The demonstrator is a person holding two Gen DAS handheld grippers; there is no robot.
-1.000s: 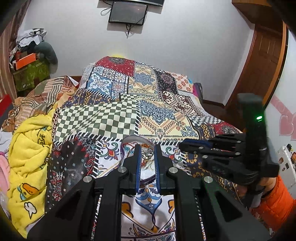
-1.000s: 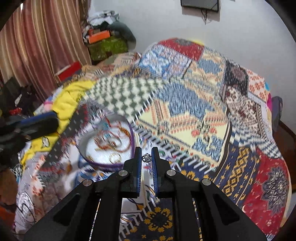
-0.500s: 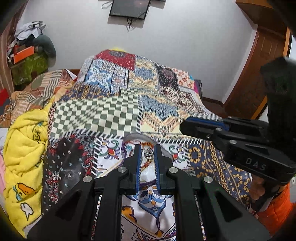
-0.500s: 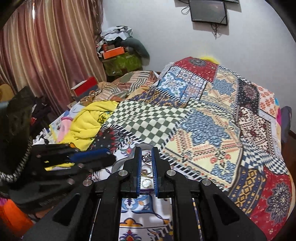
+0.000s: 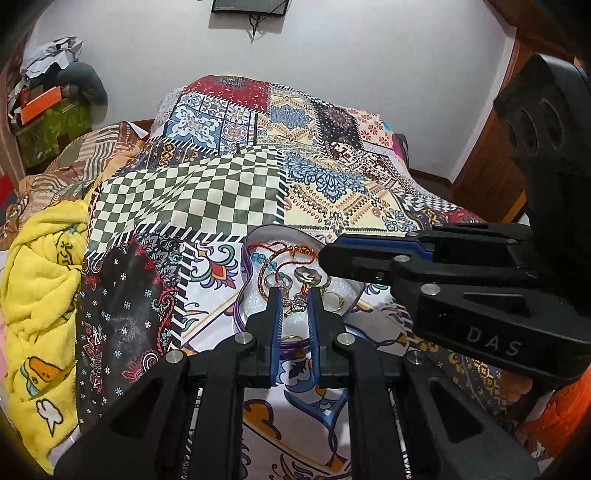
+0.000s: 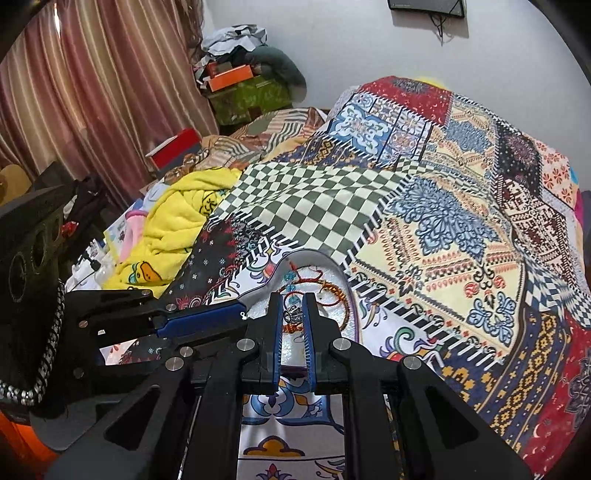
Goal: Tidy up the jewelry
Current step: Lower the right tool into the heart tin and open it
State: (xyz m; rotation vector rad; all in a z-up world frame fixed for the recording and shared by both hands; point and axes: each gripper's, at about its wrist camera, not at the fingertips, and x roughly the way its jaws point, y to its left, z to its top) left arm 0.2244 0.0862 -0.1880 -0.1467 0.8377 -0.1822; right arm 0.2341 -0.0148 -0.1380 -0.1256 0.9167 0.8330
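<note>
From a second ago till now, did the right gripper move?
Yes. The right gripper moved left, from over the patterned bedspread beside the heart-shaped tray to over the tray, beside the left gripper.

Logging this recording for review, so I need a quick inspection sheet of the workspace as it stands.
Surface: patchwork bedspread over a bed.
Job's things: heart-shaped tray holding a red cord bracelet, rings and trinkets.
Clutter: yellow blanket; boxes and clothes piled in the corner.
Grippers: left claw shut on a small silver charm; right claw shut on a dark charm, both over the tray.
Cables: wires hanging under the wall screen.
Surroundings: curtain, wooden door.
</note>
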